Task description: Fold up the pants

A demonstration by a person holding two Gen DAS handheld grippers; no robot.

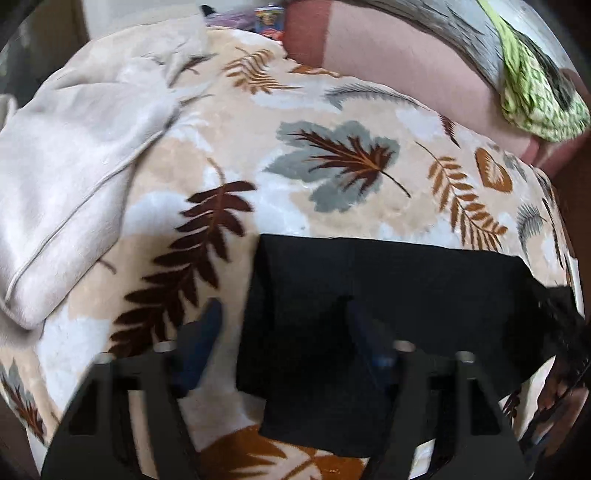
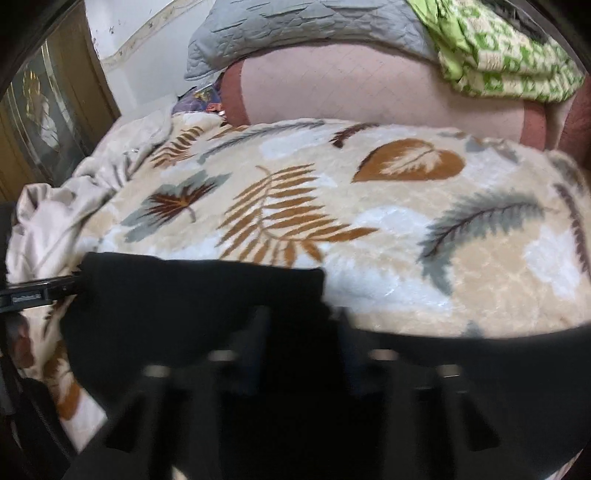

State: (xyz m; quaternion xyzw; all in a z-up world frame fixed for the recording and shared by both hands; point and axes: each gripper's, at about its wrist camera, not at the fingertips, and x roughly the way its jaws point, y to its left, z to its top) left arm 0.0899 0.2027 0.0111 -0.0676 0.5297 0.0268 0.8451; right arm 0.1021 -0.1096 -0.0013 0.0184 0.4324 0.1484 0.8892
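The black pants (image 1: 388, 280) lie folded on a leaf-print blanket (image 1: 332, 155). My left gripper (image 1: 284, 325) is open, with its jaws wide apart over the pants' left edge. One blue finger (image 1: 207, 332) is over the blanket and the other is over the black cloth. In the right wrist view the pants (image 2: 192, 295) fill the lower left. My right gripper (image 2: 299, 332) is blurred and dark against the cloth; its fingers appear spread over the pants' right edge. The left gripper's body (image 2: 33, 291) shows at the left edge.
A pale beige cloth (image 1: 74, 166) lies bunched at the blanket's left side. A pink cushion (image 2: 369, 88), a grey quilt (image 2: 295, 26) and a green-patterned cloth (image 2: 506, 51) lie at the back. A wooden cabinet (image 2: 48, 110) stands at the far left.
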